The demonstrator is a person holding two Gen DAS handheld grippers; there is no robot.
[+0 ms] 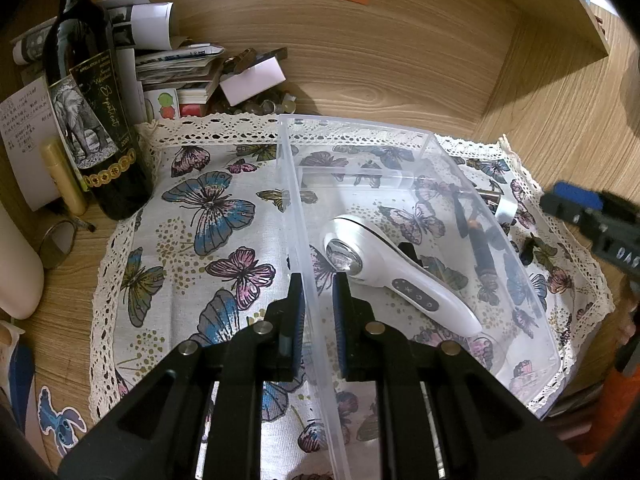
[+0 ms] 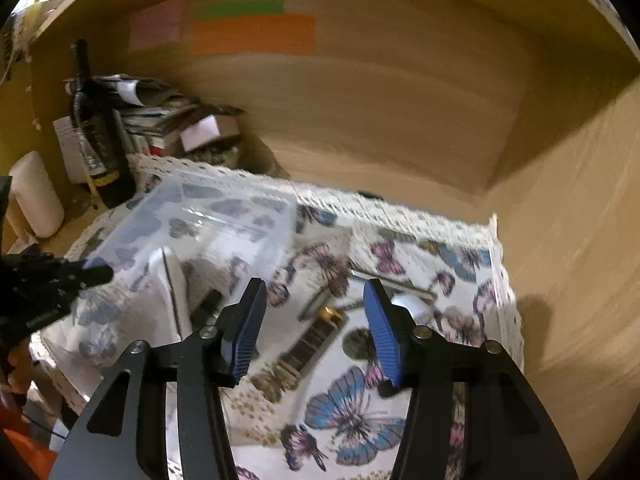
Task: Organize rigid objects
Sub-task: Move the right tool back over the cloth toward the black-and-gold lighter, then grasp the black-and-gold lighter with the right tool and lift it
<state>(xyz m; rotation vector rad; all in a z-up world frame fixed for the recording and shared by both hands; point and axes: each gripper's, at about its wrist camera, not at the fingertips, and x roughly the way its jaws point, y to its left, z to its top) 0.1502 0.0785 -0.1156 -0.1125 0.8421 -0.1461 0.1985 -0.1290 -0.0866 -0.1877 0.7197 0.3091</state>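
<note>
A clear plastic bin [image 1: 352, 123] stands on a butterfly-print cloth [image 1: 208, 208]. My left gripper [image 1: 319, 306] is shut on its left wall. A white handheld device [image 1: 384, 268] and a dark pen-like stick [image 1: 480, 248] lie inside the bin. My right gripper [image 2: 316, 320] is open and hangs above the cloth to the right of the bin [image 2: 224, 208], with nothing between its pads. Below it lie a dark tube with a gold cap [image 2: 316, 336], a white roll [image 2: 414, 306] and a thin rod [image 2: 396, 282]. The right wrist view is blurred.
A dark wine bottle [image 1: 92, 120] and a heap of papers and booklets [image 1: 172, 64] crowd the back left corner. Wooden shelf walls close in at the back [image 1: 380, 60] and the right [image 2: 568, 280]. A white cylinder [image 1: 20, 264] stands at the far left.
</note>
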